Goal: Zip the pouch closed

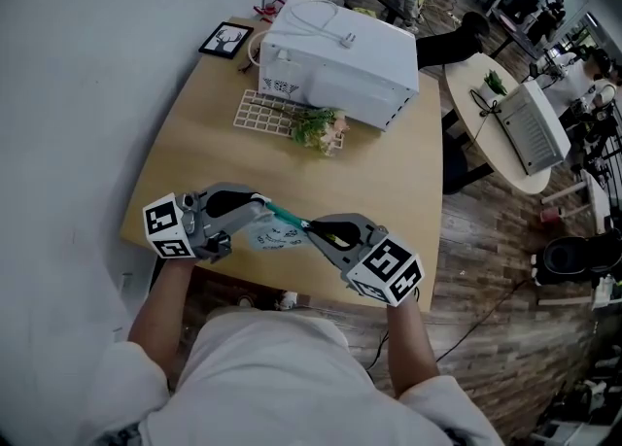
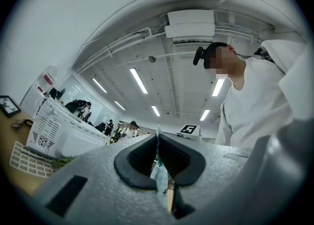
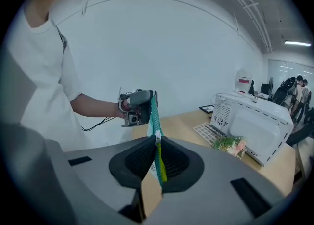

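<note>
A pale pouch (image 1: 273, 235) with a teal zipper hangs stretched between my two grippers, above the near edge of the wooden table (image 1: 389, 182). My left gripper (image 1: 260, 208) is shut on the pouch's left end; in the left gripper view the fabric edge (image 2: 160, 180) is pinched between the pads. My right gripper (image 1: 313, 229) is shut on the zipper pull (image 3: 156, 141), with a yellow-green tab between its pads. In the right gripper view the teal zipper (image 3: 155, 113) runs taut from the pull up to the left gripper (image 3: 141, 102).
A white appliance (image 1: 340, 60) stands at the table's far side, with a white grid rack (image 1: 264, 112) and a small bunch of flowers (image 1: 319, 128) in front of it. A framed picture (image 1: 225, 41) lies at the far left corner. A round white table (image 1: 505, 133) stands to the right.
</note>
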Action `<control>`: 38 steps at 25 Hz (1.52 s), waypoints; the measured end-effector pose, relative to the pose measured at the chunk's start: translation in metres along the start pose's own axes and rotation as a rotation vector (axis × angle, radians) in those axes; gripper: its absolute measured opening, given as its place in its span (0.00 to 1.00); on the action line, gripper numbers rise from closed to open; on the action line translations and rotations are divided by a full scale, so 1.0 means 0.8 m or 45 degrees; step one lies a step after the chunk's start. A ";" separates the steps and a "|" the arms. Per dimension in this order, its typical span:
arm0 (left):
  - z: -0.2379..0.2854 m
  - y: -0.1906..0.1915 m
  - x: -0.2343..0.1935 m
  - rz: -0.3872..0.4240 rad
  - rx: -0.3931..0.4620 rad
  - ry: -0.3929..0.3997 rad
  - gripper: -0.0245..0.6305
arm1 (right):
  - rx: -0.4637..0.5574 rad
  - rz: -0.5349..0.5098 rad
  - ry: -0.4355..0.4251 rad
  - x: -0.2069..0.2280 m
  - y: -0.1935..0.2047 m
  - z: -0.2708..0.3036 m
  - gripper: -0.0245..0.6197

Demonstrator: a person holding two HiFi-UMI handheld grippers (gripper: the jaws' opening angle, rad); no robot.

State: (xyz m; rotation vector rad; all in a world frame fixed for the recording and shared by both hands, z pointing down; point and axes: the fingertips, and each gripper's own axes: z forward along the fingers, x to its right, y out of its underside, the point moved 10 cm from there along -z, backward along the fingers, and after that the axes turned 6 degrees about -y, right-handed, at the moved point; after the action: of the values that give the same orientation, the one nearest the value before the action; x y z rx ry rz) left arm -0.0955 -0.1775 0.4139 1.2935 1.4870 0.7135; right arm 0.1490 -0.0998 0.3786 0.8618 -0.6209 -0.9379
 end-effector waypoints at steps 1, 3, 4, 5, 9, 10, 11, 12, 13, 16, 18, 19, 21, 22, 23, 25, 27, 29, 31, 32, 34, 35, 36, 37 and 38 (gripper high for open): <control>-0.002 0.002 0.001 -0.009 0.006 -0.005 0.07 | -0.003 0.001 0.009 -0.002 0.001 -0.001 0.10; -0.006 0.005 0.004 -0.016 0.007 -0.012 0.07 | -0.010 0.003 0.031 -0.006 0.002 -0.004 0.10; -0.007 0.007 0.006 -0.013 0.000 -0.015 0.07 | -0.021 0.000 0.046 -0.009 0.004 -0.004 0.10; -0.007 0.010 0.008 -0.008 -0.011 -0.019 0.07 | -0.039 -0.008 0.064 -0.012 0.005 -0.005 0.10; -0.012 0.018 0.013 -0.008 -0.023 -0.057 0.07 | -0.129 -0.054 0.147 -0.022 0.013 -0.004 0.10; -0.015 0.020 0.013 -0.014 -0.020 -0.066 0.07 | -0.142 -0.056 0.159 -0.024 0.016 -0.004 0.10; -0.017 0.022 0.014 -0.019 -0.018 -0.072 0.07 | -0.148 -0.049 0.165 -0.027 0.018 -0.004 0.10; -0.020 0.024 0.014 -0.021 -0.019 -0.075 0.07 | -0.151 -0.039 0.168 -0.029 0.019 -0.004 0.10; -0.022 0.025 0.015 -0.023 -0.020 -0.080 0.07 | -0.155 -0.032 0.175 -0.032 0.020 -0.004 0.10; -0.028 0.029 0.016 -0.024 -0.029 -0.100 0.07 | -0.180 -0.025 0.202 -0.038 0.024 -0.003 0.10; -0.031 0.032 0.018 -0.020 -0.038 -0.105 0.07 | -0.183 -0.024 0.214 -0.042 0.024 -0.002 0.10; -0.032 0.033 0.019 -0.022 -0.038 -0.106 0.07 | -0.186 -0.026 0.221 -0.044 0.024 -0.001 0.10; -0.037 0.037 0.023 -0.040 -0.025 -0.117 0.07 | -0.198 -0.027 0.236 -0.049 0.026 -0.001 0.10; -0.040 0.038 0.024 -0.050 -0.014 -0.126 0.07 | -0.209 -0.028 0.245 -0.052 0.027 -0.002 0.10; -0.044 0.038 0.025 -0.057 -0.004 -0.135 0.07 | -0.221 -0.027 0.254 -0.054 0.029 -0.002 0.10; -0.050 0.037 0.026 -0.051 -0.001 -0.146 0.07 | -0.238 -0.022 0.264 -0.058 0.032 -0.001 0.10; -0.054 0.037 0.028 -0.038 -0.009 -0.145 0.07 | -0.251 -0.023 0.274 -0.062 0.034 0.001 0.10; -0.059 0.038 0.030 -0.040 -0.004 -0.148 0.07 | -0.260 -0.025 0.290 -0.067 0.036 0.003 0.10; -0.064 0.042 0.033 -0.045 0.000 -0.148 0.07 | -0.267 -0.023 0.306 -0.073 0.037 0.004 0.10; -0.067 0.043 0.034 -0.045 -0.002 -0.146 0.07 | -0.272 -0.025 0.313 -0.076 0.037 0.004 0.10; -0.070 0.046 0.036 -0.047 -0.004 -0.142 0.07 | -0.277 -0.025 0.323 -0.081 0.038 0.004 0.10; -0.071 0.048 0.037 -0.051 -0.004 -0.140 0.07 | -0.280 -0.023 0.328 -0.083 0.039 0.005 0.10; -0.071 0.050 0.038 -0.054 -0.006 -0.136 0.07 | -0.285 -0.020 0.335 -0.085 0.041 0.005 0.10; -0.072 0.053 0.038 -0.055 -0.010 -0.131 0.07 | -0.290 -0.018 0.343 -0.088 0.044 0.005 0.10; -0.072 0.055 0.039 -0.053 -0.016 -0.125 0.07 | -0.295 -0.016 0.350 -0.091 0.046 0.006 0.10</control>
State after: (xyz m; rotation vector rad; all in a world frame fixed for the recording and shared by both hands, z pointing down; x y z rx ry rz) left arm -0.1311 -0.1265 0.4627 1.2669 1.4238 0.6226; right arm 0.1272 -0.0258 0.4055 0.7697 -0.2645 -0.8641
